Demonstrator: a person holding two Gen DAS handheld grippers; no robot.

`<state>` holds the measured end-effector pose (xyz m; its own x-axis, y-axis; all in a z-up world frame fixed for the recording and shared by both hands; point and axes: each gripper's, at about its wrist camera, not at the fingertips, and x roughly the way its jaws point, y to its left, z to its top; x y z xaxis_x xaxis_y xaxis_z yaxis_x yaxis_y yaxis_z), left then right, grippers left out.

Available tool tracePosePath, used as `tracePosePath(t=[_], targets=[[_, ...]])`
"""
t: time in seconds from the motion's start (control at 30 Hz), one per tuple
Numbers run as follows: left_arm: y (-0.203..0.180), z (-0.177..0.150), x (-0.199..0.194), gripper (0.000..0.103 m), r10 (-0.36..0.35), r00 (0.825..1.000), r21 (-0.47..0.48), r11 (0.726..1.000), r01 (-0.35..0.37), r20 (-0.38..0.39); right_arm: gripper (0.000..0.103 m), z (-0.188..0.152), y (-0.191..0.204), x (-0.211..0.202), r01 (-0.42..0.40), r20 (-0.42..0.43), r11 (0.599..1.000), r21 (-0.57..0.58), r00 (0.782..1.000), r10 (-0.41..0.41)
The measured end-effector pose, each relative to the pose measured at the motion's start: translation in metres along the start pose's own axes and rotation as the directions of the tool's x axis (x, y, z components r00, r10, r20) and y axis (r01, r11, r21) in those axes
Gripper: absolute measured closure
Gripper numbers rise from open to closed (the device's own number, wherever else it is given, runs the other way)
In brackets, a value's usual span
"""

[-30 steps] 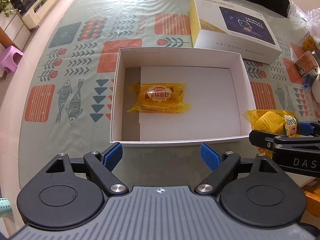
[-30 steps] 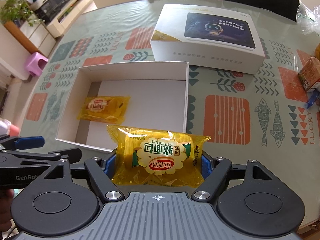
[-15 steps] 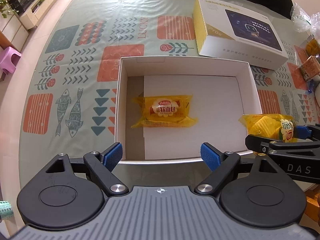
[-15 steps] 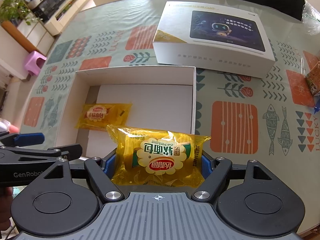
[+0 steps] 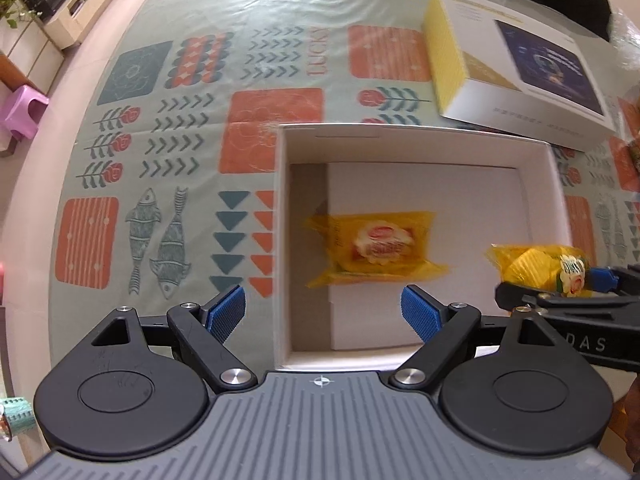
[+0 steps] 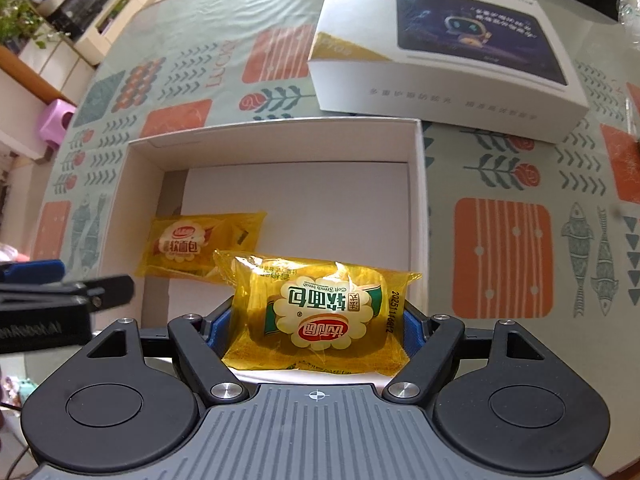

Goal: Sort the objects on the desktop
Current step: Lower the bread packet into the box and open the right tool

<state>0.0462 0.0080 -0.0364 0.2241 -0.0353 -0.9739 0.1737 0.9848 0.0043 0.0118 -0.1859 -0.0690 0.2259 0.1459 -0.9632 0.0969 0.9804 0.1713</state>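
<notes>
Patterned tablecloth [image 6: 500,184]; right gripper [image 6: 316,320] grips bread packet [image 6: 320,316] above white box [image 6: 276,140].

The worktop [image 5: 280,20] wears a pale green cloth patterned with orange blocks, teal fish, chevrons and flowers. The open box [image 6: 276,136] is white inside. Both bread packets [image 6: 320,316] [image 6: 196,244] are translucent yellow with red-and-white labels. The closed box [image 6: 448,92] is white with a dark blue picture.

Bread packet [image 6: 320,316]: glossy, crinkled yellow plastic film. Open box [image 6: 416,184]: matt white card. Desk [image 5: 280,20] covering: smooth, sheened, printed. Claw pads [image 5: 226,312]: ribbed blue, on matt black plastic arms.
</notes>
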Motion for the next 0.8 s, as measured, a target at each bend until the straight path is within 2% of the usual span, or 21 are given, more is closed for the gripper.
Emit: tracePosePath(t=[0.23,0.53,0.8], targets=[[0.021,0.018,0.008,0.000,0.026,1.000,-0.023,0.999,-0.026,-0.005,0.026,0.000,0.006,0.012,0.027,-0.011,1.000,-0.015,1.000,-0.027],[0.023,0.023,0.014,0.000,0.014,1.000,-0.008,1.000,-0.014,-0.013,0.025,0.001,0.014,0.028,0.061,-0.025,0.998,-0.034,0.998,-0.062],[0.022,0.016,0.013,0.000,0.010,1.000,0.000,1.000,-0.010,-0.014,0.016,0.002,0.021,0.042,0.091,-0.036,0.995,-0.052,0.995,-0.093]])
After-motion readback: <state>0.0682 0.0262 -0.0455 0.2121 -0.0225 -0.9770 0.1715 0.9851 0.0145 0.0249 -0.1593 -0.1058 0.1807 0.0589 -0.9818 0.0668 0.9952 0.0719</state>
